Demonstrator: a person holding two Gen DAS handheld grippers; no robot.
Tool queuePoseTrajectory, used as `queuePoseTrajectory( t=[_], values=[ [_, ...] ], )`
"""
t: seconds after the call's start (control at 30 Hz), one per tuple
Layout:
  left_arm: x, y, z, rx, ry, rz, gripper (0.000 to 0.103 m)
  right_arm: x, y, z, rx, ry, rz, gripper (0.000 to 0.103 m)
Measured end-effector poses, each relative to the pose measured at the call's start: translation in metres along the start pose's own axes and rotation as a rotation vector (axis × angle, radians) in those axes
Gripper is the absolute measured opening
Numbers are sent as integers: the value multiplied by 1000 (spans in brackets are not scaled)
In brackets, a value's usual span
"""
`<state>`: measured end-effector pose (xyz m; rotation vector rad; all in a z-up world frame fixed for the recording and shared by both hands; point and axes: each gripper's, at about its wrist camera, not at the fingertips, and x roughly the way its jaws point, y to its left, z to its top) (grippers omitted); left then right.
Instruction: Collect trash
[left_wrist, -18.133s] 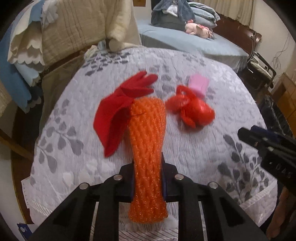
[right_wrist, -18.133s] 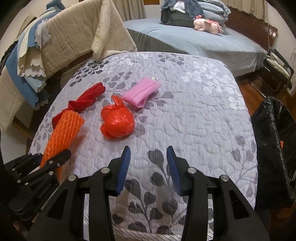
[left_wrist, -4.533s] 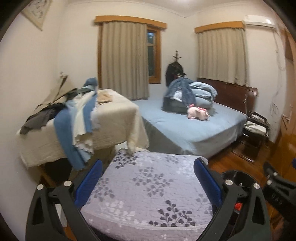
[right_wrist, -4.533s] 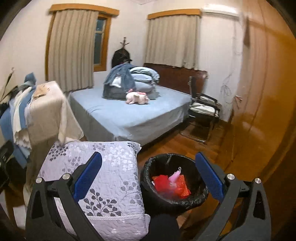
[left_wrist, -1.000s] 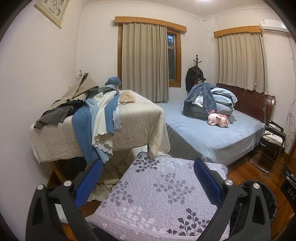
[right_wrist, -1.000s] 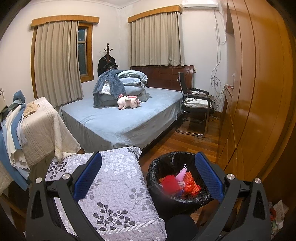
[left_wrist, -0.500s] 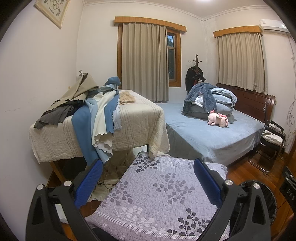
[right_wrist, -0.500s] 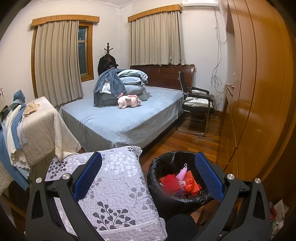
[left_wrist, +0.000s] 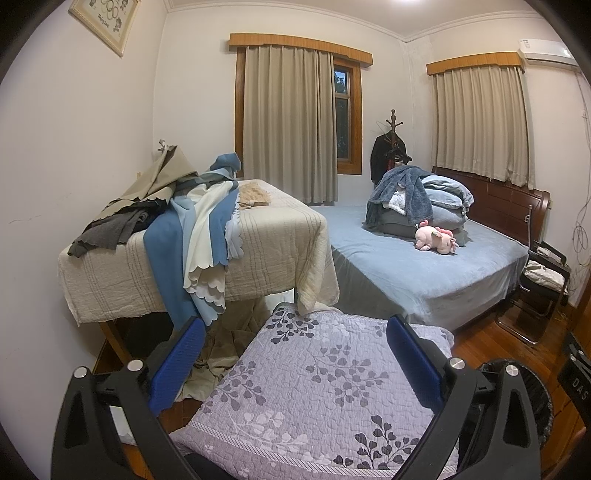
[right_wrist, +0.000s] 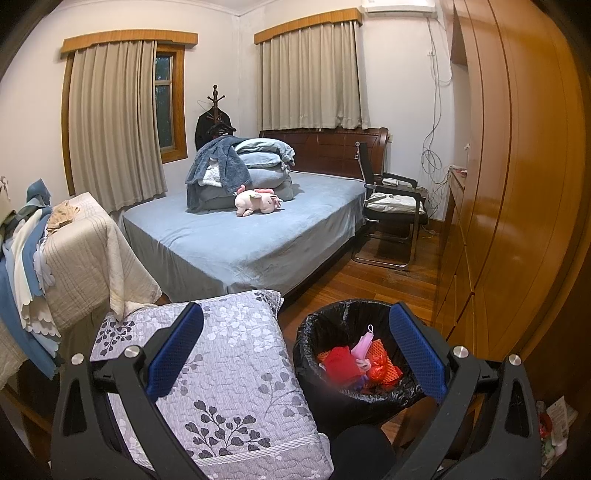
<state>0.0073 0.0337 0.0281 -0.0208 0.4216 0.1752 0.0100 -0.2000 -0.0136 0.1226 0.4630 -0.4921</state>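
A black-lined trash bin (right_wrist: 314, 343) stands on the wood floor right of the quilted table (right_wrist: 229, 387). Inside it lie a red glove (right_wrist: 341, 363), a pink pouch (right_wrist: 362, 343), an orange net sleeve (right_wrist: 384, 350) and a red plastic bag (right_wrist: 376, 371). My right gripper (right_wrist: 295, 354) is wide open and empty, held high above the table edge and the bin. My left gripper (left_wrist: 295, 363) is wide open and empty above the purple leaf-patterned quilt (left_wrist: 314, 387), which bears nothing. The bin's rim (left_wrist: 517, 369) shows at the left wrist view's lower right.
A beige-covered table (left_wrist: 258, 251) piled with blue and cream cloths stands behind the quilted one. A blue bed (right_wrist: 240, 240) holds folded bedding and a pink plush toy (right_wrist: 258, 201). A black chair (right_wrist: 391, 206) and a wooden wardrobe wall (right_wrist: 517, 221) are at the right.
Over the longer span the red glove, pink pouch, orange net and red bag went from the quilt into the bin. In the last second nothing visibly moved.
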Motion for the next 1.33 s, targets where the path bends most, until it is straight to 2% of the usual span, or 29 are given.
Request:
queuePoseTrajectory(
  t=[1.33],
  values=[
    [-4,-13,2,21,-2,-14,97,2,2,-7,-7,5,5,98]
  ],
)
